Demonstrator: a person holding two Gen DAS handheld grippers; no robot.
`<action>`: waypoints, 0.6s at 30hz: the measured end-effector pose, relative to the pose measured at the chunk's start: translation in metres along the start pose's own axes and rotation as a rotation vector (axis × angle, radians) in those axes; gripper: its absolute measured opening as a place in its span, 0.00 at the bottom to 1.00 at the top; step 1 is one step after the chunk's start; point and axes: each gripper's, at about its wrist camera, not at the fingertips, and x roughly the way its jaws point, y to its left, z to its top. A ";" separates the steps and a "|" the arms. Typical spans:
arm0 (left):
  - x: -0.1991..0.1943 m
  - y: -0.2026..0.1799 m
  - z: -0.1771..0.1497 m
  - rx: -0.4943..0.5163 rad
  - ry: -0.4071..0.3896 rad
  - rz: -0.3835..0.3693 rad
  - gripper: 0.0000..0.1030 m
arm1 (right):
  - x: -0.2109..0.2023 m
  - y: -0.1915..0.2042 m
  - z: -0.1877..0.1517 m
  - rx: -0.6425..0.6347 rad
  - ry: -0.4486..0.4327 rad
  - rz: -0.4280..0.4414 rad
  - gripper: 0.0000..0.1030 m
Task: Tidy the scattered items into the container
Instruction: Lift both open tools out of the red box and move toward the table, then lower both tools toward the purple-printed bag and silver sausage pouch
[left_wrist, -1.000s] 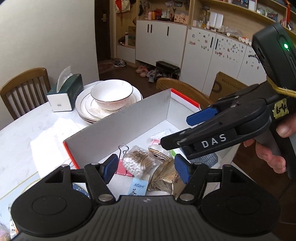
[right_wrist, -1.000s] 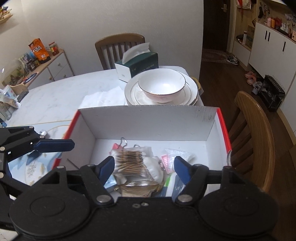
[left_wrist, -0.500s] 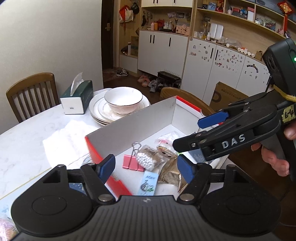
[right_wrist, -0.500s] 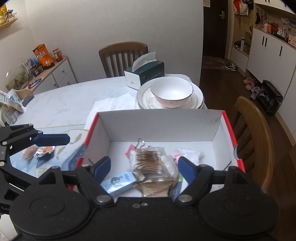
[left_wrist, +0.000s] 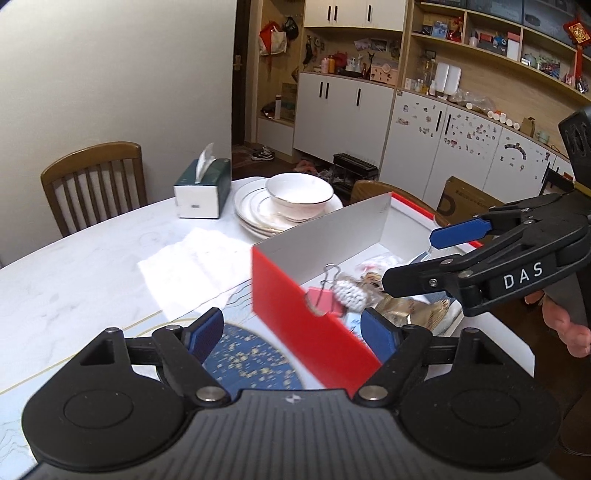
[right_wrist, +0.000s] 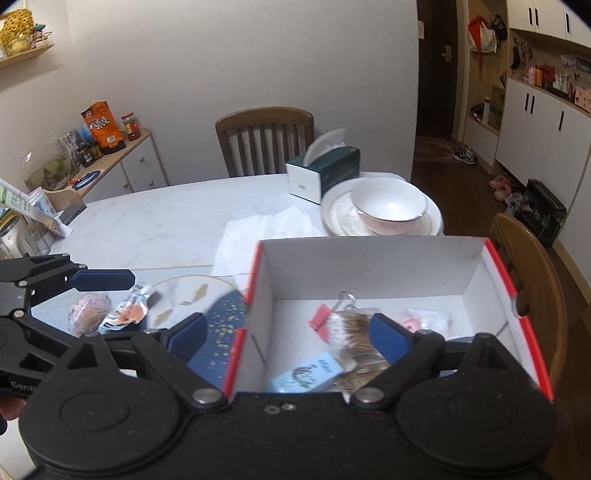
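Observation:
The red-and-white box (left_wrist: 306, 332) (right_wrist: 369, 266) stands at the table's right edge. Inside lie a bag of cotton swabs (right_wrist: 351, 325), a pink binder clip (left_wrist: 319, 301), a pale blue packet (right_wrist: 306, 374) and a gold foil packet (left_wrist: 410, 310). My left gripper (left_wrist: 291, 332) hovers above the box's red near corner, its jaws opening with nothing between them. My right gripper (right_wrist: 288, 336) hangs over the box's left wall, jaws also opening and empty; it appears again as the right gripper (left_wrist: 424, 256) over the box. A pink wrapped item (right_wrist: 88, 306) and an orange sachet (right_wrist: 127, 310) lie on the blue placemat (right_wrist: 221, 314), left of the box.
A tissue box (right_wrist: 325, 173), stacked plates with a bowl (right_wrist: 384, 206) and a white napkin (right_wrist: 258, 232) sit behind the box. Wooden chairs stand at the far side (right_wrist: 264, 140) and right (right_wrist: 528, 273). A sideboard with snacks (right_wrist: 110, 162) lines the left wall.
Both grippers have drawn back from the box and shifted left while their jaws widened. The box now sits more to the right, and the loose items on the placemat have come into the right wrist view.

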 end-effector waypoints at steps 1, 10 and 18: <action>-0.003 0.004 -0.003 -0.005 0.001 -0.001 0.79 | 0.001 0.006 0.000 -0.008 -0.003 0.000 0.93; -0.024 0.043 -0.028 -0.051 0.001 0.011 0.85 | 0.013 0.061 0.002 -0.058 -0.011 -0.007 0.94; -0.046 0.085 -0.056 -0.087 -0.005 0.078 1.00 | 0.038 0.104 0.005 -0.046 0.005 -0.011 0.94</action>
